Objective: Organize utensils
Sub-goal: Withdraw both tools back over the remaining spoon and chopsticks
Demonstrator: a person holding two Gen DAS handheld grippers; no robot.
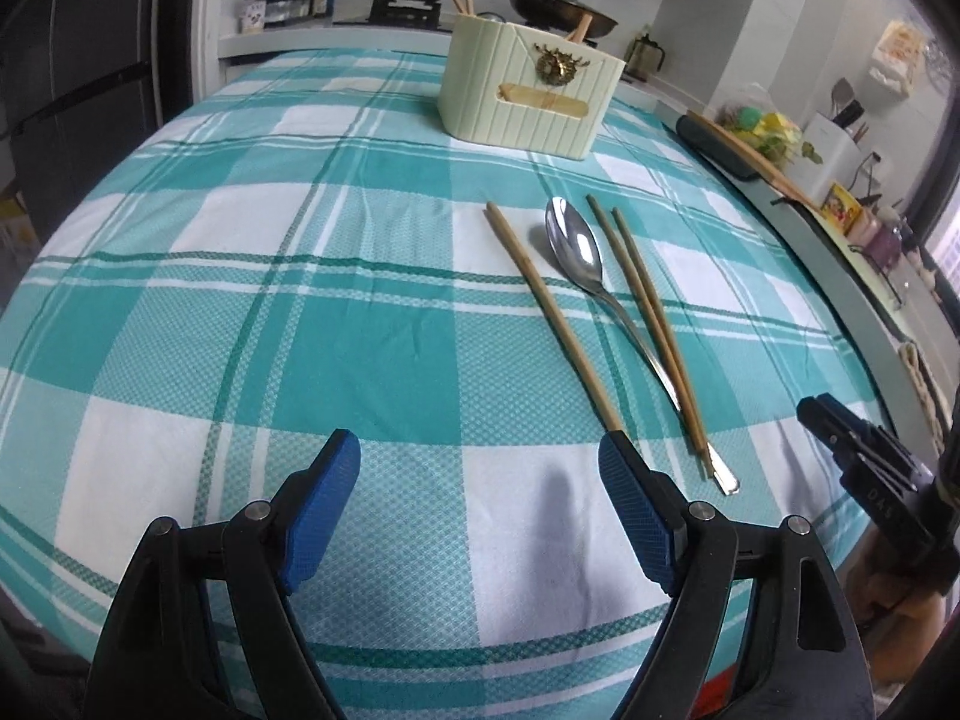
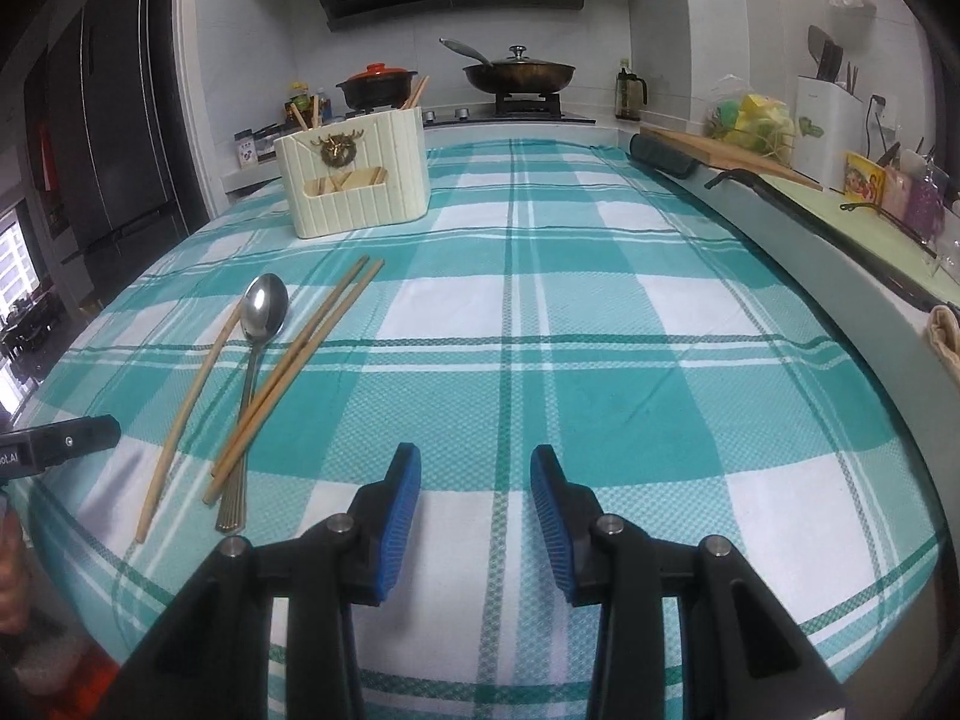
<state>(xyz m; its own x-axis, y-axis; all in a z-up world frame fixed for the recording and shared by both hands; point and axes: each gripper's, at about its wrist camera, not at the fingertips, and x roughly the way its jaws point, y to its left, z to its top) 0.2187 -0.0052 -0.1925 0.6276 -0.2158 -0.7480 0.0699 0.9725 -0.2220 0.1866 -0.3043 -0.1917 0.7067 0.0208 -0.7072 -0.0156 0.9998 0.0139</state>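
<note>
1. Three loose chopsticks [image 1: 555,318] + one steel spoon [image 1: 573,243] lie on the plaid cloth [image 1: 270,276], short of the cream holder [image 1: 522,96]; a pair of sticks crosses the spoon handle.
2. Left gripper [image 1: 480,510] spread wide, empty; right gripper [image 2: 476,510] spread, empty.
3. Sticks prob. light, stiff, thin; pinch mid-shaft; spoon slick, take at handle.

Left tool [image 1: 480,450] agape over tablecloth [image 1: 240,300]; spoon [image 1: 576,246] between chopsticks [image 1: 552,312] (holder [image 1: 528,96] beyond)
</note>
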